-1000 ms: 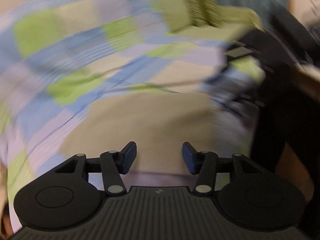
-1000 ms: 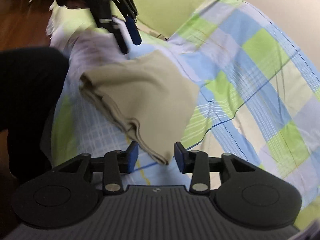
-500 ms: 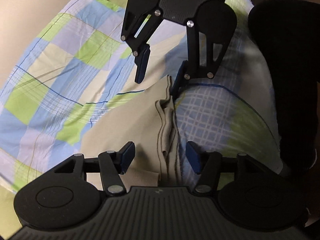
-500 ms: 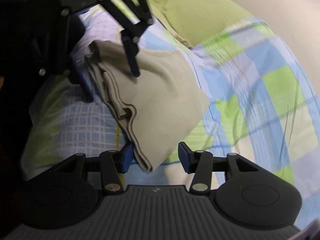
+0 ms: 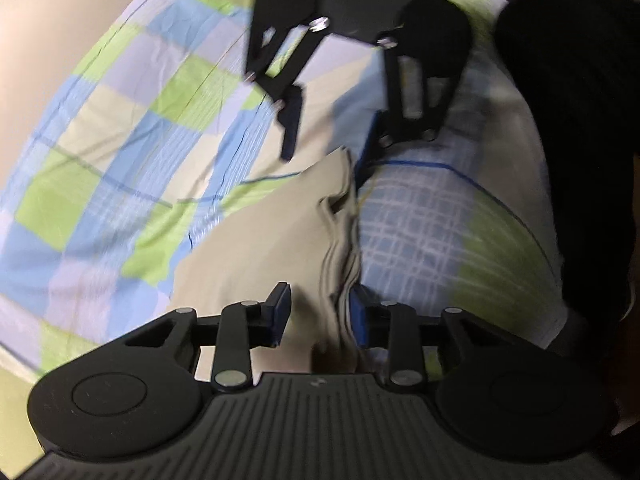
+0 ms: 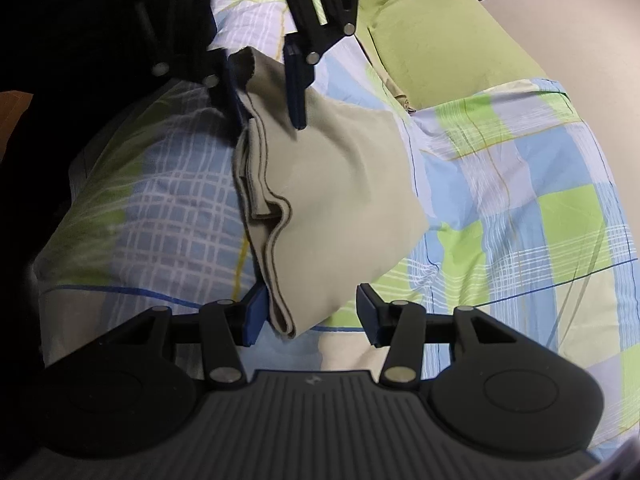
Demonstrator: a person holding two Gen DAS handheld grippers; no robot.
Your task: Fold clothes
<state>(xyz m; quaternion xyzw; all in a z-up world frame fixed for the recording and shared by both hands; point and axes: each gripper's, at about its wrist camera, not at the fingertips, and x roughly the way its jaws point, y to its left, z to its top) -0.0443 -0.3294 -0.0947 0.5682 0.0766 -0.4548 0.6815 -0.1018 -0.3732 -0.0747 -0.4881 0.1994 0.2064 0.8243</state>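
Left hand-held gripper [image 5: 318, 316] closing around the folded beige garment [image 6: 332, 200]; right hand-held gripper [image 6: 310, 316] apart astride its other end

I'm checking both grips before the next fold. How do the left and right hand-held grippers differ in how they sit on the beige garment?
Left hand-held gripper is closing, the beige garment filling its gap; right hand-held gripper stands wider, the corner against only one pad. Both straddle the layered edge, at opposite ends.

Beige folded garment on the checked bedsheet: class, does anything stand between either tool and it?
Nothing visible does. The beige folded garment lies on the checked bedsheet, one end of its layered edge between the right tool's open pads. The left tool straddles the other end, its jaws closing around the fabric.
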